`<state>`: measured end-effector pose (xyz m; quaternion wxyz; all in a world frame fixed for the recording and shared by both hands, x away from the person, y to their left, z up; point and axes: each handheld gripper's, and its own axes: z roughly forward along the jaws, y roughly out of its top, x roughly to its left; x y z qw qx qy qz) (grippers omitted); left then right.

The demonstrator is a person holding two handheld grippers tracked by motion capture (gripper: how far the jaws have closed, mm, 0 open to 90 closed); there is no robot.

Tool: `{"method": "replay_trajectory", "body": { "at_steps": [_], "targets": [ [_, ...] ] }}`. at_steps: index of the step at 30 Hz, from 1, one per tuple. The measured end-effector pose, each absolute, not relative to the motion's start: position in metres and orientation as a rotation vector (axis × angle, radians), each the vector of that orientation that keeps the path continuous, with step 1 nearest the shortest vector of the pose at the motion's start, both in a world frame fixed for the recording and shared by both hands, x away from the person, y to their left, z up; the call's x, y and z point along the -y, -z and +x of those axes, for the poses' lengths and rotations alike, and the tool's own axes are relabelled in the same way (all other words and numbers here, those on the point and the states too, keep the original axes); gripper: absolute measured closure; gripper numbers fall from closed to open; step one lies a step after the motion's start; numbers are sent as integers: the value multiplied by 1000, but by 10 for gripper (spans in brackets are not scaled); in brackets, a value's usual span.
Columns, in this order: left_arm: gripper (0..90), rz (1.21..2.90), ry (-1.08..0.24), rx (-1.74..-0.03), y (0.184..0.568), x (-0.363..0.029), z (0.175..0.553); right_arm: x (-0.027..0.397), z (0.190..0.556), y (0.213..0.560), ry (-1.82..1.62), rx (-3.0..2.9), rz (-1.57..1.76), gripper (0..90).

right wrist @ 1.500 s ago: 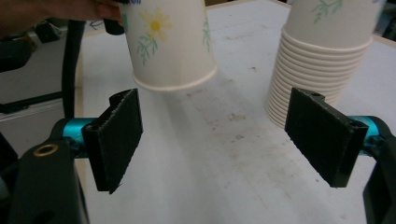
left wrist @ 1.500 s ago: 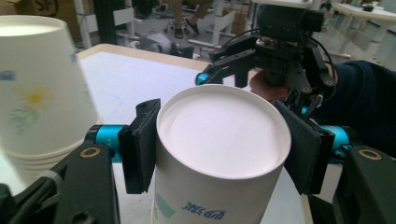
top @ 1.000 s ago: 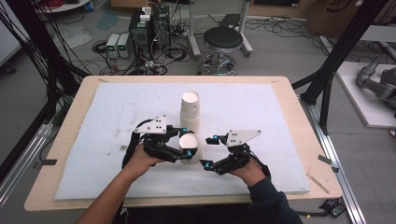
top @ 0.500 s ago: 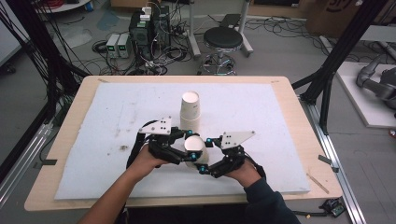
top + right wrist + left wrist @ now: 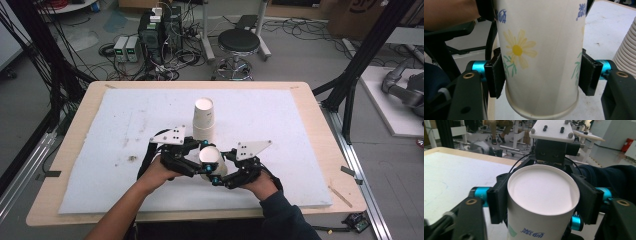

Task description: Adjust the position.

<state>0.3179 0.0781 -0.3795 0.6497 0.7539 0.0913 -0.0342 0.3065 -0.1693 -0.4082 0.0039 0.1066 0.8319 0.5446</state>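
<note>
Just in front of the cup stack (image 5: 205, 119), my right gripper (image 5: 216, 176) has just clamped the inverted paper cup (image 5: 210, 159); my left gripper (image 5: 199, 161) is loosening. Uneven squeeze may crumple or tilt it.

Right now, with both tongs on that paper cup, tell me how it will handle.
The paper cup looks thin-walled, so it would probably dent under a hard squeeze. Held upside down and seemingly empty, it is likely very light. The right tongs press its smooth, tapered wall near the rim, so it might slip.
</note>
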Motion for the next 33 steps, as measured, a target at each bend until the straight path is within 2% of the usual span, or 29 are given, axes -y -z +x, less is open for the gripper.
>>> {"method": "replay_trajectory", "body": {
  "at_steps": [1,2,3,20,33],
  "targets": [
    [338,1716,61,-209,379,-78,317,169,306,408,-1707,-2607,334,344],
    [265,1722,44,-231,379,-78,316,169,307,408,-1699,-2611,334,346],
    [145,1739,35,-249,378,-80,317,170,307,408,-1665,-2623,333,349],
    [146,1845,1,-293,372,-109,317,164,313,395,-1369,-2771,287,350],
    [147,1926,15,-246,369,-103,316,151,315,376,-1213,-2827,188,348]
  ]
}}
